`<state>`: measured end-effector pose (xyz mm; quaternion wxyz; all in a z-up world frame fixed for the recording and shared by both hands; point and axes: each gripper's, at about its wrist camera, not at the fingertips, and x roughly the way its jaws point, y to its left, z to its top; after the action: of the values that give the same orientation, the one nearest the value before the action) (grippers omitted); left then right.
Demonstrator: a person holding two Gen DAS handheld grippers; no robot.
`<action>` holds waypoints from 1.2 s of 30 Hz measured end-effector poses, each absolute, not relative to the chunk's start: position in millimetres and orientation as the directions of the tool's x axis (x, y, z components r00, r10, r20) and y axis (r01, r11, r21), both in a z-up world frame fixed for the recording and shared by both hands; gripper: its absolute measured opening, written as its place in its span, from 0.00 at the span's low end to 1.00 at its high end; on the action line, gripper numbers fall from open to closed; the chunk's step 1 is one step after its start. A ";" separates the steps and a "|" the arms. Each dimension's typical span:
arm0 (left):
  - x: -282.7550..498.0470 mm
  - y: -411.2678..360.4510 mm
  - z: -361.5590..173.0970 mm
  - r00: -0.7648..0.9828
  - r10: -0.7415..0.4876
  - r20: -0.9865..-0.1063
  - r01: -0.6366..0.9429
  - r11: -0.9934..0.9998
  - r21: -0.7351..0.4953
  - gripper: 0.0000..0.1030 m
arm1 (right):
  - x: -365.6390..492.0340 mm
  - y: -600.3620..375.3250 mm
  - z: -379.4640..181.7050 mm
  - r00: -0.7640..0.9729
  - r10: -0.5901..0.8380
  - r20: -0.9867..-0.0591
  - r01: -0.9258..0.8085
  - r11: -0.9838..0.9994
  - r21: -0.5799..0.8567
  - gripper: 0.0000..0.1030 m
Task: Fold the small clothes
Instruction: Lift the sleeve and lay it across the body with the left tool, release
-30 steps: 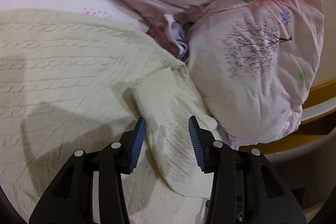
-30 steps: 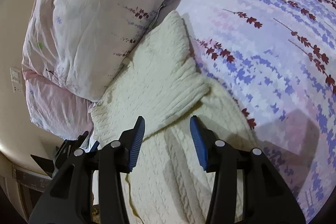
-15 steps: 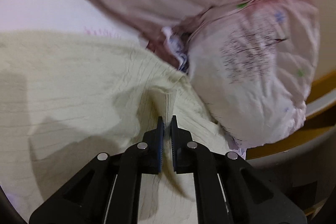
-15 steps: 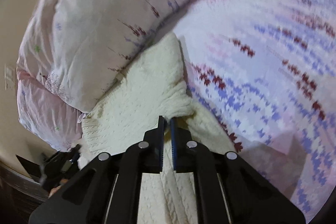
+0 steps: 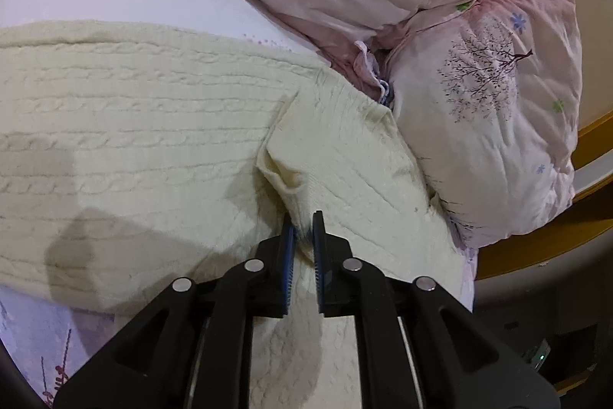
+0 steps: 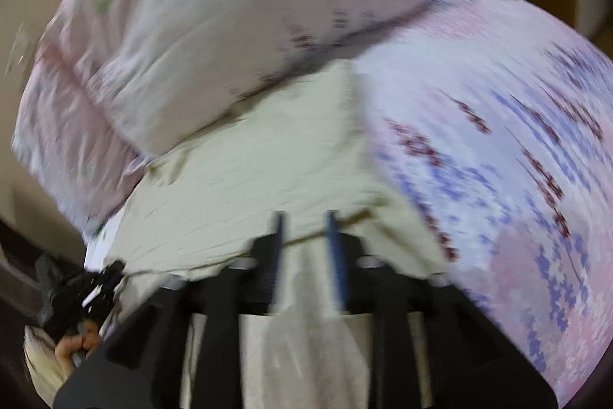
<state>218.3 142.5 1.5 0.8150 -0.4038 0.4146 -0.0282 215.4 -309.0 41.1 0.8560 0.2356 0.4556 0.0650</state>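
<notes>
A cream cable-knit sweater [image 5: 145,140] lies spread on the bed. In the left wrist view my left gripper [image 5: 303,236] is shut on a raised fold of the sweater's sleeve [image 5: 345,156], which lies beside the pillow. In the blurred right wrist view the sweater [image 6: 268,160] lies below the pillows, and my right gripper [image 6: 306,236] sits over a folded edge of it with the blue pads a little apart; the cloth runs between them. The left gripper and the hand holding it show at the lower left [image 6: 80,294].
Pink floral pillows [image 5: 479,102] are stacked at the head of the bed, touching the sweater's sleeve. The floral bedsheet [image 6: 498,179] spreads to the right of the sweater. A wooden bed frame edge [image 5: 555,244] shows at the right.
Both grippers closed on sweater folds from open a second ago. The left now lifts the sleeve. The right view has swung and blurred, and its pads stand slightly wider than half a second ago.
</notes>
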 end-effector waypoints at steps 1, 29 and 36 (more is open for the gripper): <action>213.7 145.6 2.2 0.656 -0.383 -0.650 -0.285 0.671 -0.684 0.29 | 219.2 -297.3 44.9 0.563 0.338 -0.754 0.064 0.892 0.447 0.42; 10.3 312.8 6.2 0.791 0.001 -0.612 -0.548 0.446 -0.708 0.78 | 246.4 -148.4 31.1 0.382 0.402 -0.832 -0.271 0.910 0.315 0.54; 7.8 339.8 0.2 0.812 0.035 -0.583 -0.560 0.330 -0.760 0.61 | 239.1 -152.3 37.8 0.378 0.447 -0.811 -0.275 0.891 0.362 0.56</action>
<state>7.8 339.8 0.2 0.7794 -0.5464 0.2401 0.1907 239.1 -152.3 37.8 0.8259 0.0836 0.5130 0.2185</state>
